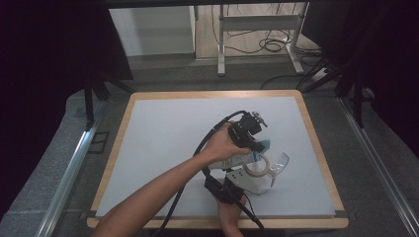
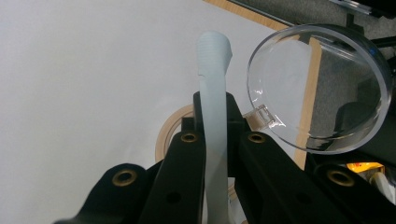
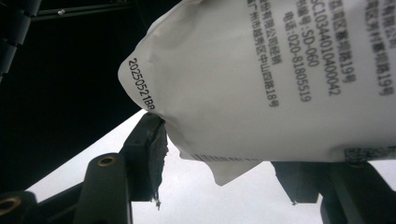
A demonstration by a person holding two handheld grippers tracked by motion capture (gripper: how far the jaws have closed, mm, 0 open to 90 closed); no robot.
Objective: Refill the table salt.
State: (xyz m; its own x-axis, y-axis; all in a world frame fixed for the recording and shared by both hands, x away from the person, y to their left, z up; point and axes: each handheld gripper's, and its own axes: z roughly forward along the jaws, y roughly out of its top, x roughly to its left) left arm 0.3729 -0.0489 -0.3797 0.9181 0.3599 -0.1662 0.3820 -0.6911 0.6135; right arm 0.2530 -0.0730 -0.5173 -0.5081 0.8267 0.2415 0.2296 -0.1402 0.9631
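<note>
A white packet [image 3: 289, 79] printed with black characters is held above the table's [image 1: 163, 133] right front, over a clear glass jar [image 1: 271, 170]. Its pale sealed edge [image 2: 214, 107] is pinched by the closed left gripper [image 2: 215, 121]; its body is clamped by the right gripper [image 3: 224, 154].
</note>
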